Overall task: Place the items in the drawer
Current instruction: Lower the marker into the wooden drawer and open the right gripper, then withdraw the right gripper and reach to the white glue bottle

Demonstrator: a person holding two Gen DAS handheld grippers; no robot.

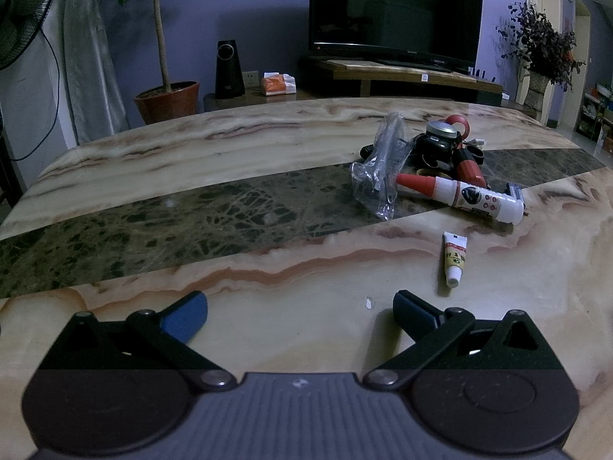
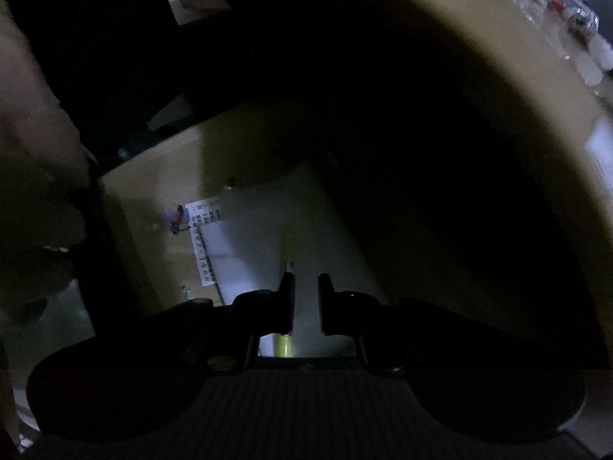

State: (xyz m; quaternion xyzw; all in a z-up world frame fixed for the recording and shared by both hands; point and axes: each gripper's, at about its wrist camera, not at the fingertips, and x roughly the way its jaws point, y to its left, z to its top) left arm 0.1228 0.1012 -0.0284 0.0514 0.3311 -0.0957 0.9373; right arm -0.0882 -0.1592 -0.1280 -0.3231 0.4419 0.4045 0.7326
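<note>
Left wrist view: left tongs (image 1: pixel 300 312) hover low over the marble desk (image 1: pixel 153 161), jaws spread wide, nothing between the blue pads (image 1: pixel 187 316). The items sit ahead and to the right on the desk. Small cream tube (image 1: pixel 454 258) lies alone on the light marble, cap toward the camera, nearest to the tongs but apart from them. Beyond it a white glue bottle with red nozzle (image 1: pixel 461 193) lies on its side across the dark green band. A crumpled clear plastic bag (image 1: pixel 381 165) leans against the nozzle end. Behind these, a tight pile: black round gadget with a metal lid (image 1: pixel 440 138), red tape roll (image 1: pixel 459 124), a red and black tool (image 1: pixel 469 168). Background: dark TV (image 1: pixel 394 11) on a low stand, potted tree (image 1: pixel 166 99), black speaker (image 1: pixel 229 69), tissue pack (image 1: pixel 278 84), fan (image 1: pixel 23 7) at far left.

Right wrist view: very dark and blurred. Right tongs (image 2: pixel 306 293) point steeply down into an open wooden drawer (image 2: pixel 153 180). Jaws stand narrow with a slim gap; a thin yellowish item (image 2: pixel 289 245) lines up with the left jaw and reaches past the tips, but I cannot tell whether the pads press on it. A white printed sheet (image 2: pixel 214 245) lies on the drawer floor, a small red and purple thing (image 2: pixel 177 219) just beside its corner. The desk's rounded edge (image 2: pixel 536 96) arcs above right, with blurred clear items (image 2: pixel 574 19) on top. A person's hand (image 2: pixel 34 199) shows at left, blurred.
</note>
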